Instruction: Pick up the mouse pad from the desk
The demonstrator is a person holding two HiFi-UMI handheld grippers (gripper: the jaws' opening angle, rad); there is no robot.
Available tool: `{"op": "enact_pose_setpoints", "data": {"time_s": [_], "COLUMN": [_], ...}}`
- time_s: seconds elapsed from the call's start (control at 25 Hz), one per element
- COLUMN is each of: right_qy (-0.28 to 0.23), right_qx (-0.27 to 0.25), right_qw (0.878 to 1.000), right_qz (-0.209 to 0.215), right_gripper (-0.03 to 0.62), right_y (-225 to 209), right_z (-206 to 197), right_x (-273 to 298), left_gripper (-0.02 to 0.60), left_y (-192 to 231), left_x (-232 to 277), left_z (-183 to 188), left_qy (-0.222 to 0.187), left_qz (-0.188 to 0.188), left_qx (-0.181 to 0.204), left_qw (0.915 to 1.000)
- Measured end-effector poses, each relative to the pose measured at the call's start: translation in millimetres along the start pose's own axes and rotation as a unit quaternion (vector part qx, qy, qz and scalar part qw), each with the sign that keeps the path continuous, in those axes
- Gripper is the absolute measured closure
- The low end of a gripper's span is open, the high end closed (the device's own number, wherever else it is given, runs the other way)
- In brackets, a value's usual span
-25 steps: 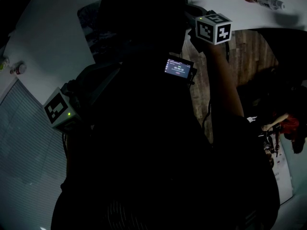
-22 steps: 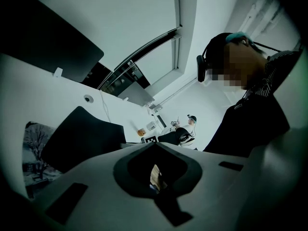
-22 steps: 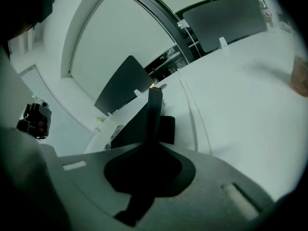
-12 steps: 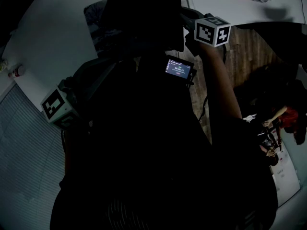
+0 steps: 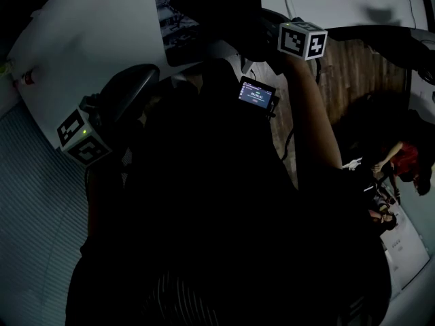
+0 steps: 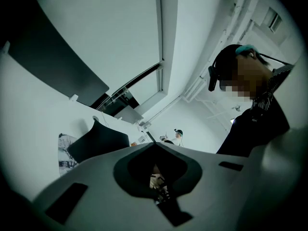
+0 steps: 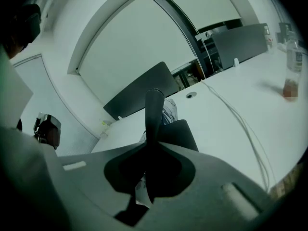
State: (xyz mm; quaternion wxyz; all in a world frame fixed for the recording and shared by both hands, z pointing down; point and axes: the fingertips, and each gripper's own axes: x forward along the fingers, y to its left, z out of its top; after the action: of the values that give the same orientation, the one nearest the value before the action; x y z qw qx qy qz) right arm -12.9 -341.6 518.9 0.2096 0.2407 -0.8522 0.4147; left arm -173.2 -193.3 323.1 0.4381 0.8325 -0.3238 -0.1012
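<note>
the small lit screen (image 5: 257, 95) carries writing too small to read; nothing else legible.

The white desk (image 5: 88, 46) was big and long. A mat with a grey picture on it (image 5: 178, 26) lay flat on the desk. A thin white cable (image 7: 239, 120) ran across the top. A clear bottle (image 7: 292, 71) stood far from the mat.

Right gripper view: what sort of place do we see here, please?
Most likely an open office or meeting room: long white desks with grey divider panels, a cable across the top, and a drinks bottle.
</note>
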Motion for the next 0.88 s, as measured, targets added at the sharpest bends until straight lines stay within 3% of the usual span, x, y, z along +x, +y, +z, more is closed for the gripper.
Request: {"op": "enact_pose_setpoints", "data": {"time_s": [0.16,0.36,0.48,0.88], "right_qy": [0.006,0.005,-0.005,-0.064], "right_qx": [0.03,0.043,0.051,0.004], "right_qw": [0.999,0.999,0.999,0.995], "right_qz": [-0.025,-0.021,-0.005,0.079], "right_gripper": [0.576,0.576,0.576,0.576], "right_y": [-15,6,34,137], "right_z": [-13,-4,7,68], "right_x": [9,6,2,-38], "left_gripper": [0.572,0.572,0.572,0.572], "left_y": [-3,-16,-29,-73], "left_x": [-21,-38,-51,-80], "left_z": [8,28,28,38], "left_qy": [-0.019,-0.062,-0.071,-0.099], "left_qz": [0.001,0.004,-0.005,-0.043], "left_qx": [0.027,0.039,0.044,0.075], "left_qw": [0.9995,0.9973,0.9965,0.9913]}}
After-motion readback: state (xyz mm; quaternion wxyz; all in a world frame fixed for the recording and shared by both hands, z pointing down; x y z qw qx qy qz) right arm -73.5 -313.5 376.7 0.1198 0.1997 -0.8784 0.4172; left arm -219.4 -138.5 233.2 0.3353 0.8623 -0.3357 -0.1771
